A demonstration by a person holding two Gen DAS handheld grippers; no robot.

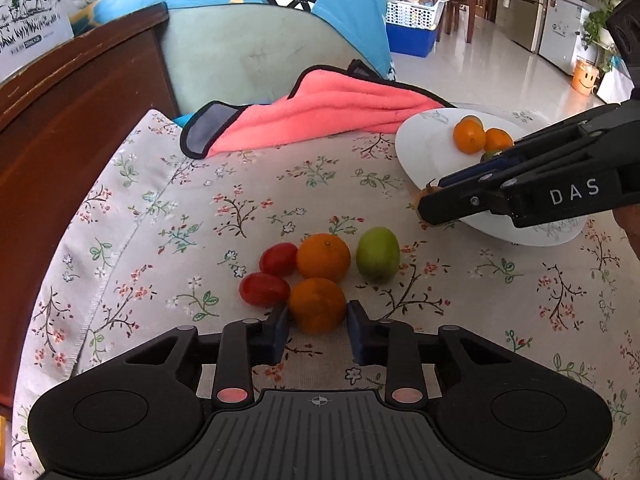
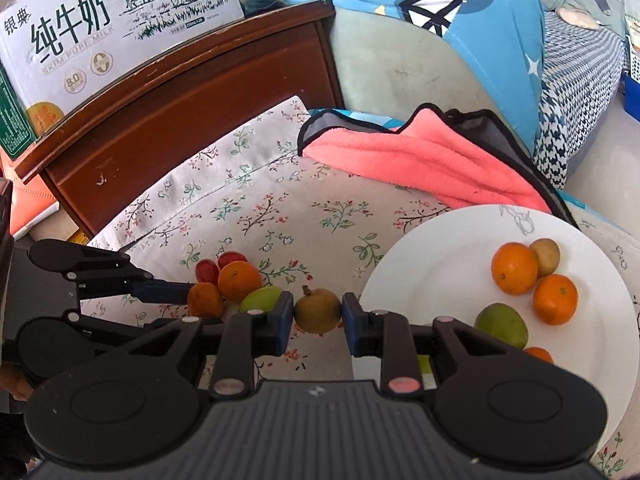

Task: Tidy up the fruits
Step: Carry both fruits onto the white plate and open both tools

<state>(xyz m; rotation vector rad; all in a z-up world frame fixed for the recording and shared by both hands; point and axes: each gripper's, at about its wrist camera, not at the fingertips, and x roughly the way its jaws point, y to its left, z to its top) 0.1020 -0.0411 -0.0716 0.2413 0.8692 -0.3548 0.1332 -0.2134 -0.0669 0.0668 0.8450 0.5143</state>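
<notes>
My left gripper (image 1: 318,320) is shut on a small orange (image 1: 318,306) lying on the floral tablecloth. Just beyond it lie another orange (image 1: 323,257), two red tomatoes (image 1: 279,258) and a green fruit (image 1: 378,254). My right gripper (image 2: 318,316) is shut on a small brown-yellow fruit (image 2: 318,310), held above the cloth beside the left rim of the white plate (image 2: 400,264). The plate holds two oranges (image 2: 514,268), a brownish fruit (image 2: 546,256), a green fruit (image 2: 502,324) and a partly hidden orange. In the left wrist view the right gripper (image 1: 424,204) reaches over the plate (image 1: 416,152).
A pink towel (image 1: 320,116) lies bunched at the far edge of the table, against a pale green cushion (image 1: 248,52). Dark wooden furniture (image 1: 60,120) borders the left side, with a milk carton (image 2: 100,20) on top. Bare floral cloth (image 1: 220,200) stretches between the towel and the fruits.
</notes>
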